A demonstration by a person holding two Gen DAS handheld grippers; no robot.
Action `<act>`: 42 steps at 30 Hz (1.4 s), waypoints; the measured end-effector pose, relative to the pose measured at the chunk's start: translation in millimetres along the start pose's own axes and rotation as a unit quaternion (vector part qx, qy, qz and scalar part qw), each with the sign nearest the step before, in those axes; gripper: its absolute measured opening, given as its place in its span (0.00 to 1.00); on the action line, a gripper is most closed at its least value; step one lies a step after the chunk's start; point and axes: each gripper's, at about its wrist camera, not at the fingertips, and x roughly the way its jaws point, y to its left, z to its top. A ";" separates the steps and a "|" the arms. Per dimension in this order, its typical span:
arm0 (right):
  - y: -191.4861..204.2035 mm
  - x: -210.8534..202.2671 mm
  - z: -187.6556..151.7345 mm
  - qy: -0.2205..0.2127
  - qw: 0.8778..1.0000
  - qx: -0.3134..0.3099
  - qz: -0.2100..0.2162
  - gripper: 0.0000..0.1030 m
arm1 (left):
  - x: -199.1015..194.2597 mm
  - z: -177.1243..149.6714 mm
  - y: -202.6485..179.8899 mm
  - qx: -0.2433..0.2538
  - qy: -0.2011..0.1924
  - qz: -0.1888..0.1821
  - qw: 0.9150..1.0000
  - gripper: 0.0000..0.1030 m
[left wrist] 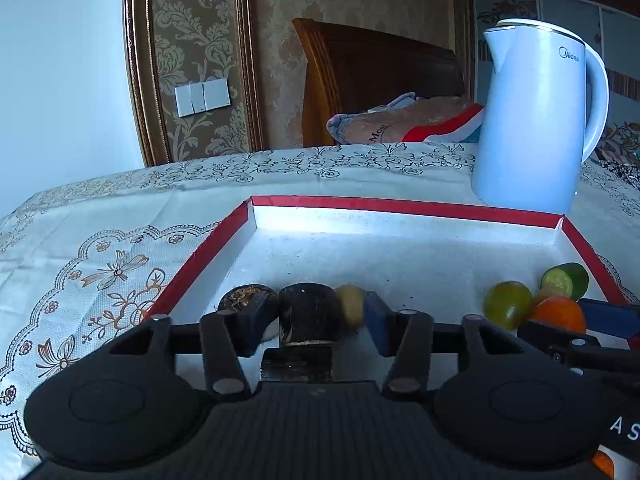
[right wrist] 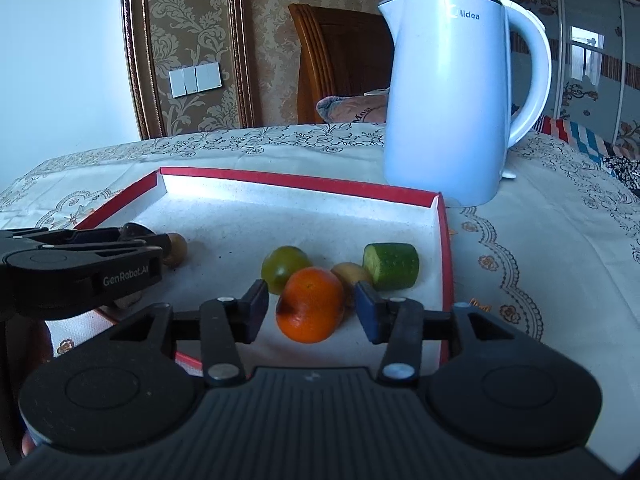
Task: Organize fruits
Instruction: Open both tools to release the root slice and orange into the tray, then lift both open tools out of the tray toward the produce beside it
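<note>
A table under a pale cloth (right wrist: pixel 540 220) printed with flowers carried everything. On it sat a shallow red-rimmed tray (right wrist: pixel 304 182) with a white floor, and just beyond its far right corner stood a white kettle (right wrist: pixel 448 92), upright, handle to the right.

The left gripper (left wrist: pixel 316 318) reached in low over the near left part of the tray, tilted downward. Its jaws stood apart. A dark cylindrical piece (left wrist: pixel 308 312) sat between them, with visible gaps to both pads, so nothing was clamped. A dark round item (left wrist: pixel 244 296) lay behind the left finger, and a small blurred yellowish fruit (left wrist: pixel 351 305) sat just inside the right one. In the right wrist view the same gripper (right wrist: pixel 160 242) came in from the left edge, lying nearly level over the tray.

The right gripper (right wrist: pixel 310 308) pointed down at the near right part of the tray, jaws apart. An orange (right wrist: pixel 310 306) rested on the tray floor between its pads, with clear space on both sides, not gripped. Touching it behind were a green tomato (right wrist: pixel 282 266) to the left and a small yellowish fruit (right wrist: pixel 350 272) to the right. A cut cucumber piece (right wrist: pixel 391 266) lay beside that, close to the tray's right wall.
</note>
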 end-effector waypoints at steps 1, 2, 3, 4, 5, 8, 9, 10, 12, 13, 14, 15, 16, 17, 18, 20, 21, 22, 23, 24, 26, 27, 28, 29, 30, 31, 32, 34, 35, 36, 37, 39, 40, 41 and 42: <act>-0.3 -0.1 0.3 0.001 1.000 0.000 0.001 0.45 | 0.0 -0.3 -1.4 0.005 0.000 0.002 1.000 0.51; -0.8 -0.3 0.2 0.001 1.000 0.001 0.002 0.50 | -0.4 -1.0 -2.4 0.008 0.000 0.001 1.000 0.51; -1.0 -0.9 0.4 0.000 1.000 0.002 0.001 0.56 | -0.9 -1.6 -3.0 0.010 0.000 0.001 1.000 0.52; -0.9 -1.7 0.2 -0.002 1.000 0.002 0.000 0.59 | -1.7 -2.3 -3.5 0.010 -0.001 0.000 1.000 0.52; -0.9 -3.0 -0.2 -0.006 1.000 0.002 0.000 0.62 | -2.2 -2.5 -3.5 0.009 -0.001 -0.002 1.000 0.52; -1.2 -5.6 -0.9 -0.010 1.000 0.003 0.000 0.65 | -3.4 -2.4 -2.4 0.007 -0.003 -0.003 1.000 0.53; -1.8 -6.4 -1.5 -0.010 1.000 0.004 0.002 0.67 | -3.7 -2.6 -1.6 0.005 -0.004 -0.003 1.000 0.54; -2.3 -7.0 -1.9 -0.011 1.000 0.005 0.002 0.67 | -4.0 -2.5 -1.1 0.004 -0.005 -0.002 1.000 0.58; -3.5 -8.6 -2.7 -0.014 1.000 0.008 0.001 0.68 | -5.7 -3.0 -0.6 0.003 -0.011 0.002 1.000 0.63; -3.9 -9.5 -3.1 -0.015 1.000 0.008 0.002 0.68 | -6.7 -3.4 -0.7 0.004 -0.015 0.003 1.000 0.63; -4.2 -10.5 -3.6 -0.017 1.000 0.010 0.001 0.71 | -7.6 -3.6 -1.3 0.006 -0.016 0.004 1.000 0.63; -4.6 -11.0 -3.9 -0.019 1.000 0.012 -0.001 0.75 | -8.0 -3.8 -1.8 0.008 -0.017 0.003 1.000 0.63; -4.7 -11.3 -4.6 -0.021 1.000 0.014 -0.002 0.76 | -8.6 -4.1 -2.3 0.009 -0.017 0.003 1.000 0.63; -5.1 -11.5 -4.9 -0.022 1.000 0.014 -0.002 0.77 | -8.8 -4.3 -2.6 0.010 -0.017 0.002 1.000 0.63; -5.5 -11.8 -5.3 -0.021 1.000 0.015 -0.002 0.77 | -9.0 -4.6 -2.8 0.011 -0.017 0.002 1.000 0.63; -6.9 -13.4 -6.4 -0.022 1.000 0.019 0.000 0.77 | -9.5 -5.2 -2.8 0.012 -0.018 0.003 1.000 0.63; -7.5 -14.0 -6.7 -0.023 1.000 0.020 0.002 0.79 | -10.0 -5.5 -2.5 0.012 -0.019 0.003 1.000 0.63; -8.3 -15.3 -7.6 -0.024 0.999 0.021 0.002 0.80 | -10.4 -5.3 -1.8 0.012 -0.019 0.003 1.000 0.63; -8.9 -16.7 -8.3 -0.027 0.999 0.022 0.000 0.81 | -11.2 -5.5 -1.2 0.010 -0.019 0.002 1.000 0.63; -9.7 -18.6 -9.2 -0.030 0.999 0.024 0.000 0.81 | -12.4 -5.8 -0.2 0.008 -0.020 0.001 1.000 0.63; -11.5 -23.5 -11.3 -0.037 0.999 0.028 0.003 0.83 | -14.9 -6.2 2.4 0.003 -0.021 -0.003 1.000 0.63; -12.2 -26.2 -12.0 -0.042 0.999 0.029 0.004 0.83 | -16.1 -6.6 3.6 0.001 -0.022 -0.005 1.000 0.63; -12.6 -29.1 -12.7 -0.048 0.998 0.028 0.004 0.83 | -17.2 -6.6 4.5 -0.001 -0.022 -0.006 1.000 0.63; -12.5 -32.6 -13.6 -0.055 0.998 0.027 0.004 0.83 | -18.4 -7.0 5.4 -0.002 -0.022 -0.006 1.000 0.63; -13.1 -36.0 -14.7 -0.060 0.998 0.028 0.007 0.83 | -20.2 -8.0 6.6 -0.004 -0.023 -0.006 1.000 0.63; -13.9 -39.3 -16.2 -0.063 0.998 0.029 0.010 0.83 | -23.3 -9.5 8.0 -0.005 -0.025 -0.007 1.000 0.63; -15.0 -43.1 -18.3 -0.065 0.997 0.031 0.013 0.83 | -25.6 -10.5 9.0 -0.006 -0.026 -0.009 1.000 0.64; -16.4 -49.2 -22.5 -0.069 0.997 0.033 0.016 0.83 | -30.3 -13.0 11.1 -0.009 -0.027 -0.013 1.000 0.65; -16.8 -52.8 -24.6 -0.073 0.997 0.033 0.015 0.83 | -32.3 -14.4 12.0 -0.010 -0.028 -0.013 0.999 0.69; -17.3 -55.7 -26.1 -0.077 0.996 0.033 0.013 0.83 | -34.6 -15.8 12.4 -0.011 -0.029 -0.014 0.999 0.70; -17.8 -58.4 -27.2 -0.080 0.996 0.034 0.011 0.83 | -36.7 -17.0 12.2 -0.009 -0.031 -0.014 0.999 0.70; -19.9 -62.9 -29.2 -0.084 0.996 0.038 0.010 0.85 | -42.6 -19.6 12.5 -0.007 -0.036 -0.015 0.999 0.70; -21.1 -64.1 -30.2 -0.083 0.996 0.040 0.012 0.86 | -46.2 -21.0 12.6 -0.006 -0.037 -0.018 0.999 0.70; -22.1 -65.3 -31.0 -0.082 0.996 0.042 0.014 0.86 | -48.8 -22.1 12.8 -0.007 -0.037 -0.021 0.999 0.70; -22.5 -66.4 -32.2 -0.082 0.996 0.042 0.015 0.86 | -52.2 -23.4 13.6 -0.009 -0.037 -0.024 0.999 0.70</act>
